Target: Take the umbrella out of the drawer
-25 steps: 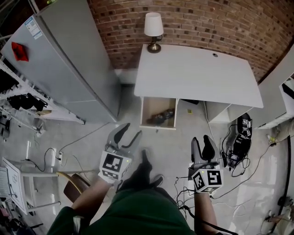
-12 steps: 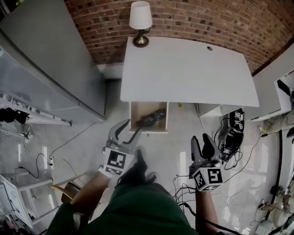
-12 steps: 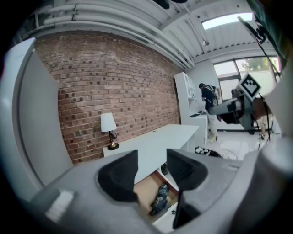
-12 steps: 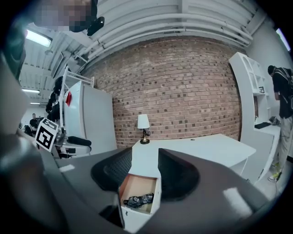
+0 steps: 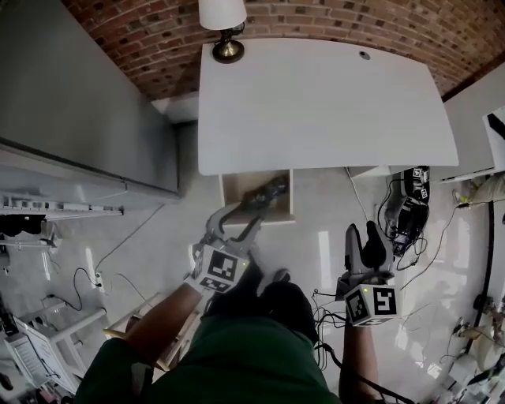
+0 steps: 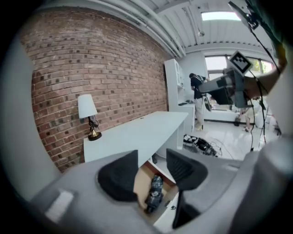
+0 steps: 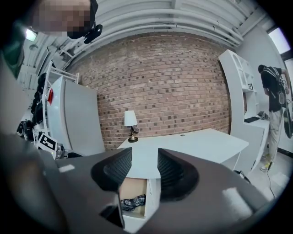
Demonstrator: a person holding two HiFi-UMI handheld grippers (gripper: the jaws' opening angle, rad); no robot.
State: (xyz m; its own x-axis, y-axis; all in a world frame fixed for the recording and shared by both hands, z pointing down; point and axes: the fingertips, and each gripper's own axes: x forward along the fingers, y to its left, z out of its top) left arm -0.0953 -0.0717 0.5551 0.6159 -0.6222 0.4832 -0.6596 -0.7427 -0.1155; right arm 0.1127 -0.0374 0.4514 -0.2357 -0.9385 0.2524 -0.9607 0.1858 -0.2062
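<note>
Under the smooth white desk (image 5: 323, 102), the shallow wooden drawer (image 5: 229, 186) stands pulled out, the dark folded umbrella (image 5: 269, 190) lying diagonally inside. Left gripper (image 5: 246, 215), curved grey jaws spread and empty, hovers at the drawer's front edge. Right gripper (image 5: 363, 233), jaws likewise apart, hangs well aside over glossy floor (image 5: 316, 241); each carries a cube of square black-and-white markers

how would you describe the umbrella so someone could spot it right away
Find the large white desk against the red brick wall. Under its front edge a pale wooden drawer stands open. The folded dark umbrella lies inside, the one dark shape against the pale wood.
</note>
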